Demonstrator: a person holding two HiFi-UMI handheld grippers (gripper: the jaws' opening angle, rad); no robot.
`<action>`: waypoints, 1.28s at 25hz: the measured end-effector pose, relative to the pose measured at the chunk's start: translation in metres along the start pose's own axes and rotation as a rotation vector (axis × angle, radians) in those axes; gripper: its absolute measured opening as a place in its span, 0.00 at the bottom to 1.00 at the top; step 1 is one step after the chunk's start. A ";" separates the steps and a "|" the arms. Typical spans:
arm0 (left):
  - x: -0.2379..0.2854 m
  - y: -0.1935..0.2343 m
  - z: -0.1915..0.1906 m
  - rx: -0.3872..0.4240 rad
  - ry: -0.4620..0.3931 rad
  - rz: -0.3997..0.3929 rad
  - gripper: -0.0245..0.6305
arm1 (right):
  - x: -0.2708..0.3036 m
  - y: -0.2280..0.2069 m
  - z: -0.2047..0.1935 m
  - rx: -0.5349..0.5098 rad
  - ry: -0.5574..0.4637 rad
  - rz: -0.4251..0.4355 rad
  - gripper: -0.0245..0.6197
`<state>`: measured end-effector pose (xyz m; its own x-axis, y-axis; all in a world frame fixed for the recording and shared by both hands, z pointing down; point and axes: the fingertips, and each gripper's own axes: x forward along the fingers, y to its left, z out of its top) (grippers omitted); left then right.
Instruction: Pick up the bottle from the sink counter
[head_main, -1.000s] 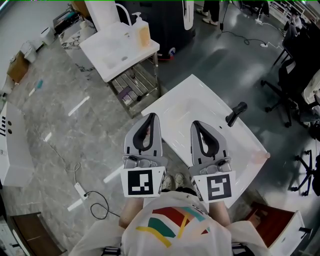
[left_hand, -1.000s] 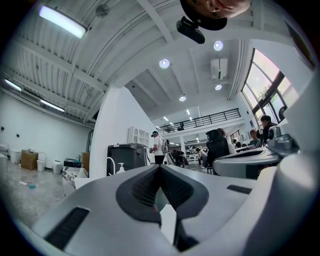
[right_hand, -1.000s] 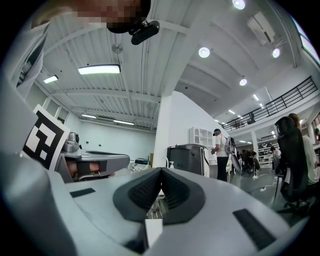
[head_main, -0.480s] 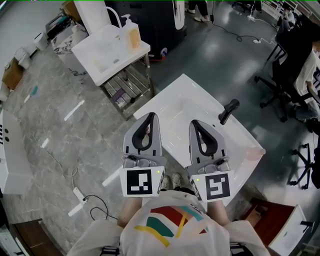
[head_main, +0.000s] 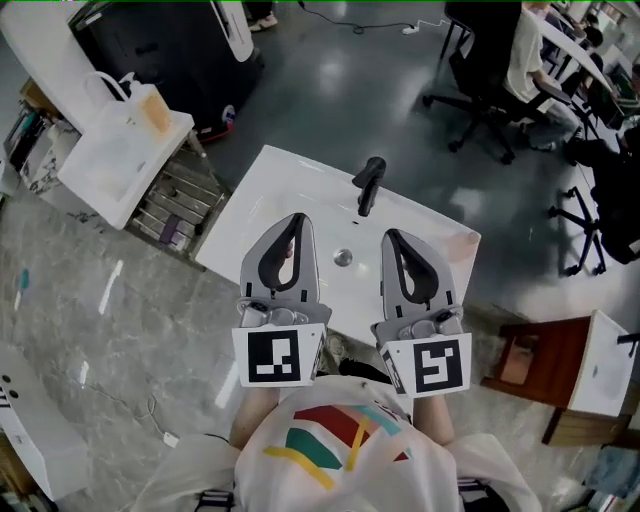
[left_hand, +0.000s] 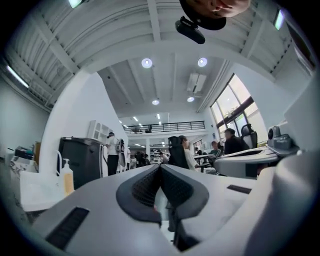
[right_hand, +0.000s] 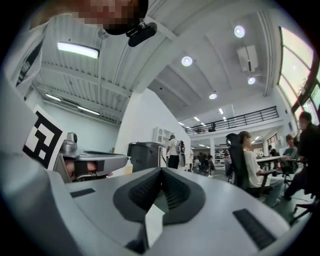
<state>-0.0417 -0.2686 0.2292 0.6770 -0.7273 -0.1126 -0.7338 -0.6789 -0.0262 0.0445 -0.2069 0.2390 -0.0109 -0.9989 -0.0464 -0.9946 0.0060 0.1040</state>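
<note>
A white sink counter (head_main: 260, 190) with a black faucet (head_main: 368, 184) and a drain (head_main: 343, 258) lies just ahead of me. A faint pinkish thing (head_main: 463, 241) sits at its right corner, too blurred to name. A pump bottle (head_main: 152, 110) of amber liquid stands on a second white sink (head_main: 105, 165) at the upper left; the same pump bottle (left_hand: 66, 176) appears at the left of the left gripper view. My left gripper (head_main: 297, 217) and right gripper (head_main: 392, 235) hover side by side over the counter's near half, both shut with nothing held.
A metal rack (head_main: 170, 205) stands under the second sink. A black cabinet (head_main: 170, 45) is behind it. Office chairs (head_main: 480, 110) and seated people fill the upper right. A brown box (head_main: 545, 370) stands on the floor at the right.
The view has swung round: the sink counter now lies square under both grippers, and the second sink with the pump bottle has slid to the upper left. Both grippers stay shut.
</note>
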 end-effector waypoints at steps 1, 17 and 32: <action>0.008 -0.017 0.000 -0.004 -0.003 -0.047 0.07 | -0.010 -0.015 -0.001 -0.002 0.005 -0.048 0.05; 0.059 -0.171 0.004 -0.054 -0.031 -0.432 0.07 | -0.097 -0.119 0.001 -0.031 0.037 -0.411 0.06; 0.069 -0.173 -0.022 -0.049 0.027 -0.420 0.07 | -0.092 -0.140 -0.027 0.019 0.093 -0.389 0.06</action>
<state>0.1337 -0.2033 0.2476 0.9182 -0.3888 -0.0762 -0.3910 -0.9202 -0.0165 0.1879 -0.1171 0.2557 0.3752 -0.9269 0.0118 -0.9245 -0.3732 0.0776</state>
